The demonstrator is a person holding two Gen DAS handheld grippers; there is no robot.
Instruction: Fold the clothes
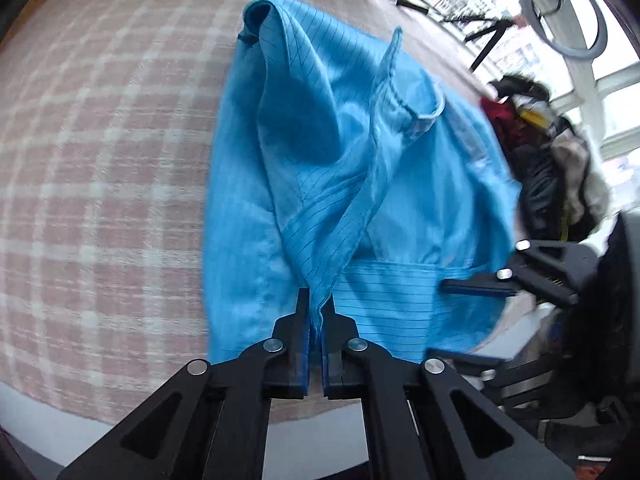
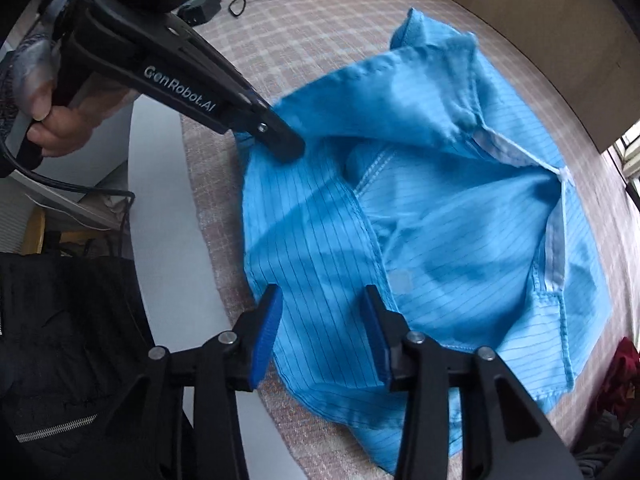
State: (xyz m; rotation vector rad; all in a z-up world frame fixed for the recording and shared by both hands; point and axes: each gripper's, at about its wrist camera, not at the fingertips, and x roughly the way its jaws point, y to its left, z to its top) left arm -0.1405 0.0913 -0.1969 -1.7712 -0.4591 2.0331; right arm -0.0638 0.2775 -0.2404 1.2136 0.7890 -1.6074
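— What lies around the pink checked cover [image 1: 100, 152]?

— Past its far right edge, a heap of dark and red clothes [image 1: 548, 152], with a window [image 1: 616, 92] behind it and a grey ring [image 1: 560, 4] hanging above.

— And on the other side?

— Beyond its far left corner, a black adapter with cables [image 2: 204, 6]. A cardboard box [image 2: 532, 32] stands along its far edge.

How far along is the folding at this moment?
Early. The blue shirt is spread on the checked cloth but rumpled, with no neat fold yet. The left gripper is shut on a pinch of its edge; the right gripper is open over the fabric. All the folding remains.
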